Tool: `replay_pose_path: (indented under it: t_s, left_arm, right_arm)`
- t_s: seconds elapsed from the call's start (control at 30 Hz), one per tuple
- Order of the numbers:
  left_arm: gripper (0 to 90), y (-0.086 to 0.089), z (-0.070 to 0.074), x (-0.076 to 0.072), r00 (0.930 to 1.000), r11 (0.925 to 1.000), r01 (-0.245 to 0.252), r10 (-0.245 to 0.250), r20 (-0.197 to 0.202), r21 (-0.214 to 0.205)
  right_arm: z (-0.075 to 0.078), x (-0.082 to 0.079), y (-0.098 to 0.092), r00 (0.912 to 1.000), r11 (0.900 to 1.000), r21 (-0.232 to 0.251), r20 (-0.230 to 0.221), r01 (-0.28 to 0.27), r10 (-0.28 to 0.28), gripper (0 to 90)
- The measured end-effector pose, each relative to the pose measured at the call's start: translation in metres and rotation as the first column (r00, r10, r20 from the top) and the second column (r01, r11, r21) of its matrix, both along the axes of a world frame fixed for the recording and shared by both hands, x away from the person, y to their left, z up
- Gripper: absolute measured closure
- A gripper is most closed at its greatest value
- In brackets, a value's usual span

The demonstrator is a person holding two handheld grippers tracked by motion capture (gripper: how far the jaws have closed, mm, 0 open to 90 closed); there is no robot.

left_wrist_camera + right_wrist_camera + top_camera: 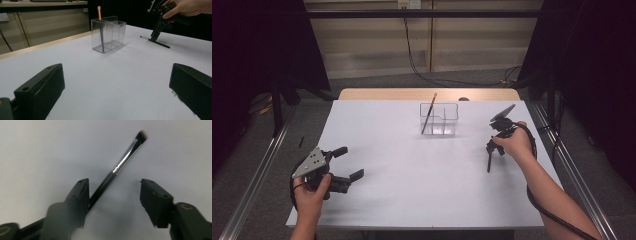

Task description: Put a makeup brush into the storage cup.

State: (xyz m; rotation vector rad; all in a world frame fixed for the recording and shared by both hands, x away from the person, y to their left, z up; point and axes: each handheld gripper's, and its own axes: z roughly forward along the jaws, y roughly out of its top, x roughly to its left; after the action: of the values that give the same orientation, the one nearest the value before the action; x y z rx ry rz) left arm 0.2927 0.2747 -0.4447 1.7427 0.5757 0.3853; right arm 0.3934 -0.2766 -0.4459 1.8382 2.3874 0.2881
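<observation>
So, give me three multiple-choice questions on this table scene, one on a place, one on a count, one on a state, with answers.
1. Where does the black brush lie?
A. On the white table, between the right gripper's jaws
B. Inside the clear organizer
C. Under the left gripper

2. How many brushes stand in the clear organizer?
A. None
B. One
C. Three

3. How do the left gripper's jaws stand?
A. Shut on a brush
B. Open with nothing between them
C. Shut on the organizer

Answers:
1. A, the right gripper view shows it flat on the table, touching one jaw, the other apart.
2. B, a single orange-tipped brush leans inside.
3. B, bare table shows between them.
</observation>
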Motion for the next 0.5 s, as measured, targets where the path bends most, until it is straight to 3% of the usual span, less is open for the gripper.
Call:
replay_pose_path:
  t_s: [0.17,0.37,0.5]
  left_arm:
    - [0.0,0.0002,-0.0002,0.0001,1.0000,1.0000,0.000,0.000,-0.001,-0.002]
    - [0.0,0.0001,-0.0003,0.0001,1.0000,1.0000,0.001,-0.001,-0.002,-0.001]
    - [0.0,0.0012,-0.0002,0.0001,1.0000,1.0000,-0.003,0.003,0.001,0.004]
  right_arm:
    - [-0.0005,0.0030,0.0013,0.9998,0.9998,0.008,-0.014,0.017,-0.017,55.3]
    - [-0.0014,0.0062,0.0054,0.9993,0.9999,0.010,-0.036,-0.002,0.002,67.5]
    - [-0.0037,0.0067,0.0089,0.9986,0.9995,-0.025,-0.050,-0.018,0.017,74.4]
